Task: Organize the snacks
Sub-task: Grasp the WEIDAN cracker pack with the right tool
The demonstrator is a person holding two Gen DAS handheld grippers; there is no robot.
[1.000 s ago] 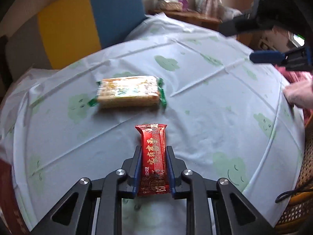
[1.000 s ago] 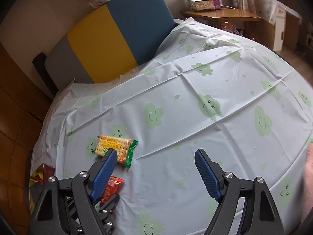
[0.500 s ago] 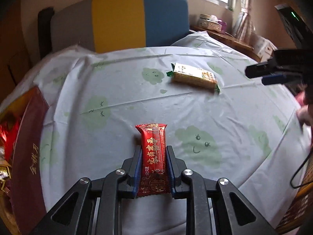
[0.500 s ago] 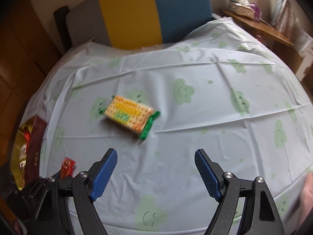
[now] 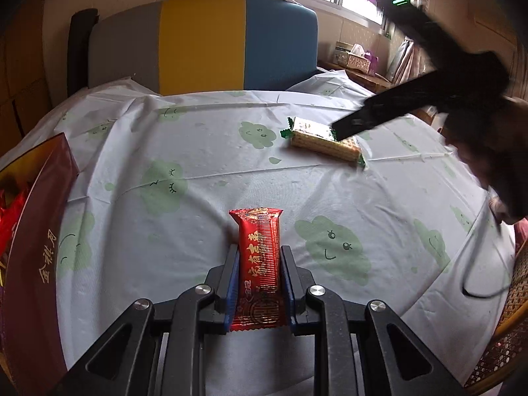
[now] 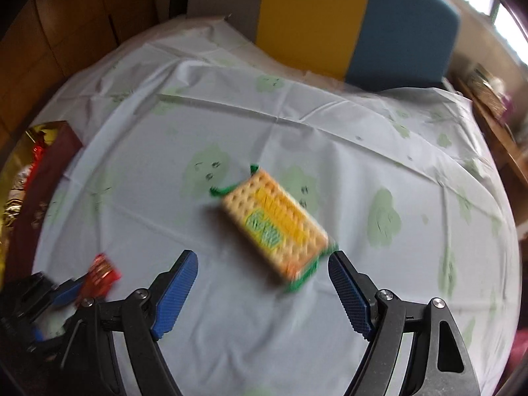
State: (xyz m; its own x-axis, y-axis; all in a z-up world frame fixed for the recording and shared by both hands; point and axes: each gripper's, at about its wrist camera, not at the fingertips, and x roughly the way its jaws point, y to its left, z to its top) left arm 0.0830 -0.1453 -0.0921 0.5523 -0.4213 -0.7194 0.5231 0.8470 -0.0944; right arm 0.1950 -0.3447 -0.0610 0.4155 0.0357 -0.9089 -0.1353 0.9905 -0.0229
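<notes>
Blurring hides cracker packet [image 6: 275, 222] print below spread right tongs [image 6: 262, 288]; left tongs [image 5: 259, 275] clamp red bar [image 5: 259, 264].

Red snack bar [image 5: 259, 269], cracker packet [image 6: 276, 223] flat

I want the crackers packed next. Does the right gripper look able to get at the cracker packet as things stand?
Probably yes. The right gripper is open, and the cracker packet lies flat on the tablecloth just ahead of its fingers, with nothing between them.
</notes>
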